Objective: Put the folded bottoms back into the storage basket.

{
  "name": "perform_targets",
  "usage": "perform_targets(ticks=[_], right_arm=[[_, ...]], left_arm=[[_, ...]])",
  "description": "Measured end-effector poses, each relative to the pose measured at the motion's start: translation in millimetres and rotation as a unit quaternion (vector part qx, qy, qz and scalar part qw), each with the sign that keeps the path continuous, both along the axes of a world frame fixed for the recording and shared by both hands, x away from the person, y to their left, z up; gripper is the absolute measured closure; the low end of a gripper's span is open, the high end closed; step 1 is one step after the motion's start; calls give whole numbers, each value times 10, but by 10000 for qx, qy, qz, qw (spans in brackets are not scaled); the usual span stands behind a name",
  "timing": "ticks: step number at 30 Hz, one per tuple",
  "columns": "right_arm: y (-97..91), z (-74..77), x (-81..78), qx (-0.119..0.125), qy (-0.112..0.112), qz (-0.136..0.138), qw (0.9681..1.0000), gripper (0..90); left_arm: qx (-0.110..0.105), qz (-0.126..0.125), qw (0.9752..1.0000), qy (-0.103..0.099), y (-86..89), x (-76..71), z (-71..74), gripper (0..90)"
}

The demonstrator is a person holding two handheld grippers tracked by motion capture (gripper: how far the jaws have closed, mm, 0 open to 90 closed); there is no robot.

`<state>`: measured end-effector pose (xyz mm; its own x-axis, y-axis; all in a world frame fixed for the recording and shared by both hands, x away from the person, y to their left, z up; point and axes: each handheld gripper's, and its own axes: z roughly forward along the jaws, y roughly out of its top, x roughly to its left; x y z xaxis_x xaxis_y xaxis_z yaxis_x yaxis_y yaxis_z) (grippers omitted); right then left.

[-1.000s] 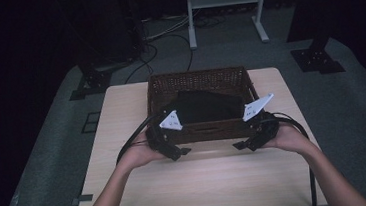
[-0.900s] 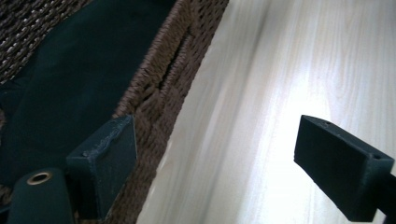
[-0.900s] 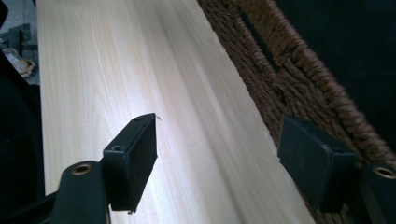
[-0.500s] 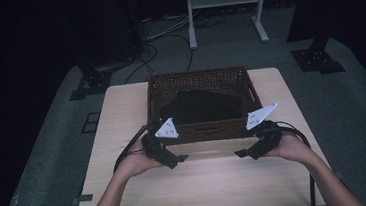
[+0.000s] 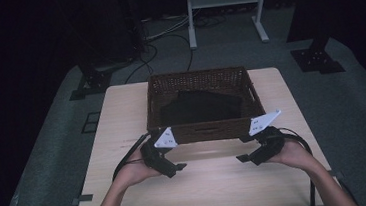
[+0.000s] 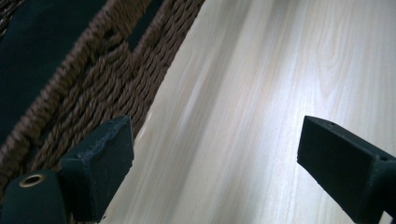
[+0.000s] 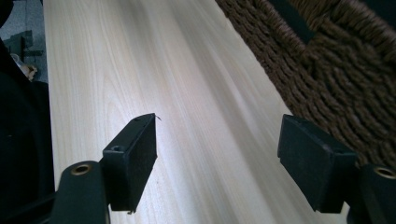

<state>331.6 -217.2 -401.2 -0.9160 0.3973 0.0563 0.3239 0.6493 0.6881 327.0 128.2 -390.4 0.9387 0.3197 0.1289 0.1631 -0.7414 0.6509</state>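
Where the high view looks down on the pale wooden table, a brown woven basket stands at mid-table with a dark folded cloth lying inside it. 2 hand-held grippers sit just in front of the basket's near wall, 1 at each near corner.

Left gripper: held in the person's left hand, pointing inward across the table, with its grey 3-cornered plate overlapping the basket's near left corner in this view. In the left gripper view the 2 black jaws stand wide apart with nothing between them but bare tabletop; 1 jaw lies close against the woven wall, though whether it touches cannot be told.

Right gripper: held in the right hand, also pointing inward, its plate at the basket's near right corner. In the right gripper view the jaws are likewise spread wide and empty over the tabletop, the basket wall running just beside 1 jaw.

A black cable trails from the left gripper across the table. Grey floor surrounds the table, and a white metal frame stands beyond it.
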Motion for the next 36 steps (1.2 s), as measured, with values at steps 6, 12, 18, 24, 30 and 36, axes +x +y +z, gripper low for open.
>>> perform_targets(ticks=[6, 12, 18, 24, 30, 36], right_arm=[[-25, -91, -65, 27, 51, -37, 10000, 273], [-44, -187, -128, 17, 93, -83, 9999, 273], [-64, -246, -181, 77, 116, -96, 9999, 267], [-90, -272, -235, 112, 76, -151, 9998, 266], [-142, -309, -293, 177, 52, -217, 9996, 266], [-193, -384, -355, 192, 77, -288, 9994, 258]], left_arm=[[-31, 38, 10000, 45, 31, -68, -62, 98], [-61, 115, 9999, 65, 68, -142, -134, 98], [-175, 179, 9997, 77, 115, -212, -182, 97], [-174, 236, 9996, 53, 157, -259, -221, 96], [-132, 250, 9996, 34, 167, -303, -262, 93], [-228, 286, 9993, 86, 192, -342, -323, 92]])
